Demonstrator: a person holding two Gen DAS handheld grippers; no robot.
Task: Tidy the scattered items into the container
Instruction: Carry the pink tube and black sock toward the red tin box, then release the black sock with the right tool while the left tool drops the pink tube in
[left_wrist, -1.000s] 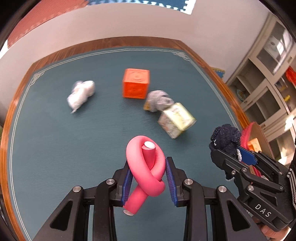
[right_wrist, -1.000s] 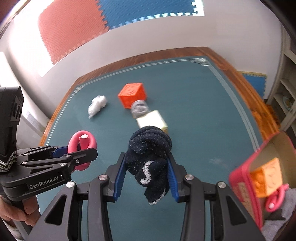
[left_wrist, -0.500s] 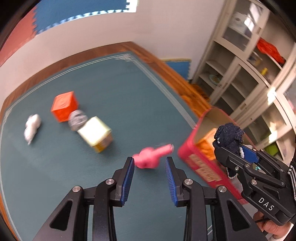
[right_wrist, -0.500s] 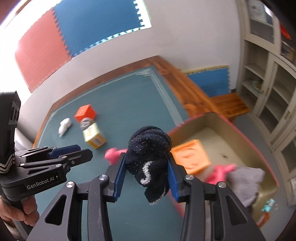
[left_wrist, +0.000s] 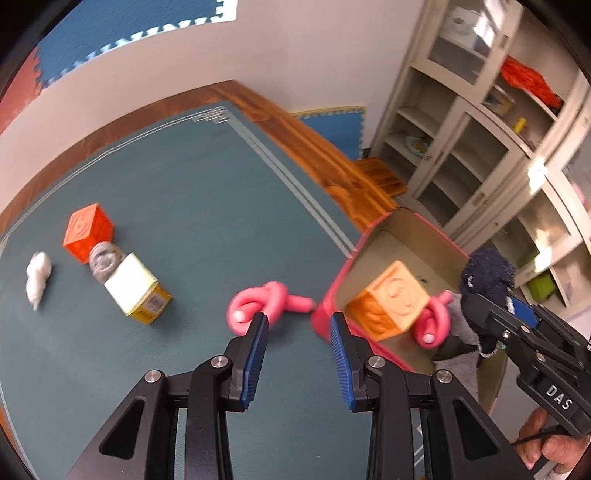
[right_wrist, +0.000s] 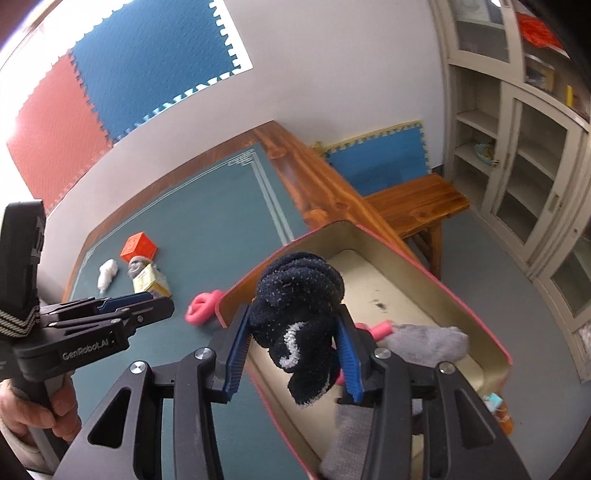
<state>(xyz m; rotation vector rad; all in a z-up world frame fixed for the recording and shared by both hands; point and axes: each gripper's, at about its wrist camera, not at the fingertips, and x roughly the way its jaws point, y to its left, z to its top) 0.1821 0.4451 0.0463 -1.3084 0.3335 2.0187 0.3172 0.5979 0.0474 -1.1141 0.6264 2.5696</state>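
The pink knot (left_wrist: 264, 301), released, now lies just outside the red bin (left_wrist: 334, 291); left gripper (left_wrist: 298, 328) gapes empty, right gripper (right_wrist: 293, 332) clamps the dark sock (right_wrist: 297, 306) above the bin.

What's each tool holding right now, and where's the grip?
Right tool is shut on the dark sock, clamped across its bundled middle. Left tool is open, holding nothing.

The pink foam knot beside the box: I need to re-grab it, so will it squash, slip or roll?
The pink knot looks like bent foam tubing, so probably light and squashy. Its lumpy shape and protruding end should stop it rolling. The open left gripper would likely grip best across the loops.
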